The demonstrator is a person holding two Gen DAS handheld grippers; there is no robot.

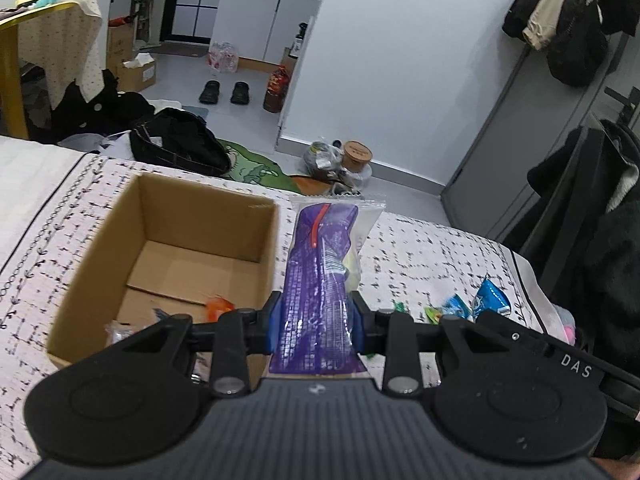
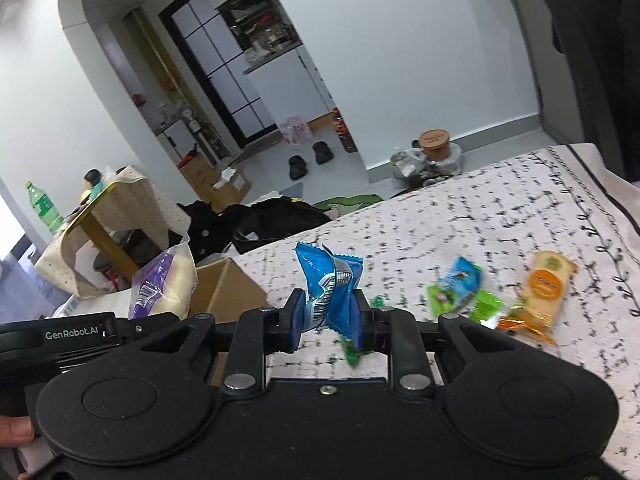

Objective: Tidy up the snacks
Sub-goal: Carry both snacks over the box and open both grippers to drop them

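My left gripper (image 1: 316, 320) is shut on a long purple snack packet (image 1: 320, 264) and holds it just right of an open cardboard box (image 1: 168, 216) on the patterned bed cover. The box holds an orange sweet (image 1: 218, 306) and a few small wrappers. My right gripper (image 2: 326, 316) is shut on a blue snack packet (image 2: 330, 280), raised above the cover. The purple packet (image 2: 160, 284) and the box corner (image 2: 228, 288) show at the left of the right wrist view. Loose snacks lie on the cover: a small blue packet (image 2: 460, 276), green sweets (image 2: 486, 304) and an orange-yellow bar (image 2: 544, 288).
The bed cover (image 2: 500, 216) ends at its far edge, with floor beyond. Black bags and clothes (image 1: 176, 144) lie on the floor past the box. A dark chair with a coat (image 1: 592, 216) stands at the right. A small cloth-covered table (image 2: 112, 208) stands at the left.
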